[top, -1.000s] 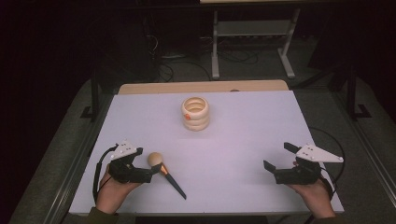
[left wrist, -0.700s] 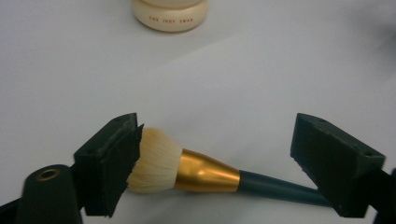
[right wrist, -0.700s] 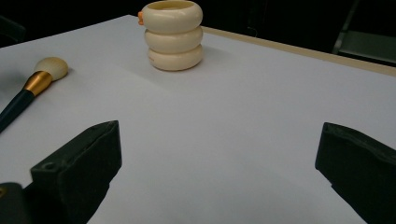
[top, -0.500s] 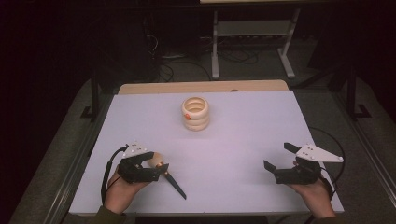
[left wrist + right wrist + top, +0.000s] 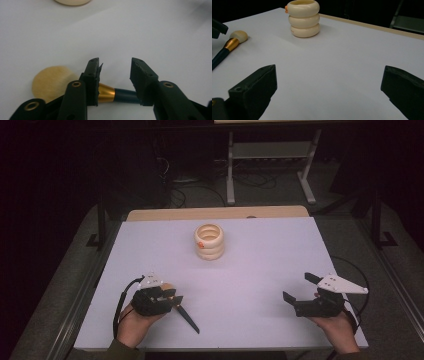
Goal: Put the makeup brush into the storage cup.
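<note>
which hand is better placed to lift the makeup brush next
Left. The left claw already straddles the makeup brush at its gold collar, its jaws having just been closing. The right claw sits open, far across the table.

A cream holder made of three stacked rings (image 5: 209, 241) stands upright on the white tabletop (image 5: 270, 265), a little above the centre of the high view, with a small orange mark at its upper left rim. A tan wooden strip (image 5: 215, 213) borders the table's far edge. Beyond it, at upper centre, a pale metal stand (image 5: 270, 155) rests on the dark floor among loose cables (image 5: 187, 195).
</note>
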`<state>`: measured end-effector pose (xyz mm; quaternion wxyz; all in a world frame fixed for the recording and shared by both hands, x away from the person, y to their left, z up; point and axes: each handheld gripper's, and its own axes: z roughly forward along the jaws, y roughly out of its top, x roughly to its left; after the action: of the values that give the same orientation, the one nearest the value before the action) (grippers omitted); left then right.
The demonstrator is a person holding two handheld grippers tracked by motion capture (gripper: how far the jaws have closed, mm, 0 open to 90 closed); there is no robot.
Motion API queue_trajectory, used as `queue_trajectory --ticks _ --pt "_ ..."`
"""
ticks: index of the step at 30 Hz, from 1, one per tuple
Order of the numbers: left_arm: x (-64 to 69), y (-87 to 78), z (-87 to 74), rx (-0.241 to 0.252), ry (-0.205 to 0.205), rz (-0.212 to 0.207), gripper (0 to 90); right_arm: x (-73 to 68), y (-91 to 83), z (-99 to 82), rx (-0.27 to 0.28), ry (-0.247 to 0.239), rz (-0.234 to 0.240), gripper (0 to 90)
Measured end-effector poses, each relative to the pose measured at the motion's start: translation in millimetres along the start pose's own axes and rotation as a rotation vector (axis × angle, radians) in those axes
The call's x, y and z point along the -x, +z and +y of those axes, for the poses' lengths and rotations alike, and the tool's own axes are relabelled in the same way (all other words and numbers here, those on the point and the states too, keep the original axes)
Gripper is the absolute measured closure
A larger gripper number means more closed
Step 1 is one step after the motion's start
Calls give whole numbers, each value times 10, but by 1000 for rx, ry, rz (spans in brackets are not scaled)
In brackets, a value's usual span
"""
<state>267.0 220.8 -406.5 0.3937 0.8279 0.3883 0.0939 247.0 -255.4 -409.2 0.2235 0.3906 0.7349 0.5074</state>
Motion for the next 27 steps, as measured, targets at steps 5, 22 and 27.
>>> queue_trajectory --ticks 5,22,27 --pt "-7 -13 -29 -24 -20 12 524 3 -8 -3 -2 3 -2 0" --pt "6 4 33 -163 -87 74 331 15 -26 4 5 8 -9 0" --pt "13 44 174 -246 -112 103 299 11 -46 1 7 12 -4 0"
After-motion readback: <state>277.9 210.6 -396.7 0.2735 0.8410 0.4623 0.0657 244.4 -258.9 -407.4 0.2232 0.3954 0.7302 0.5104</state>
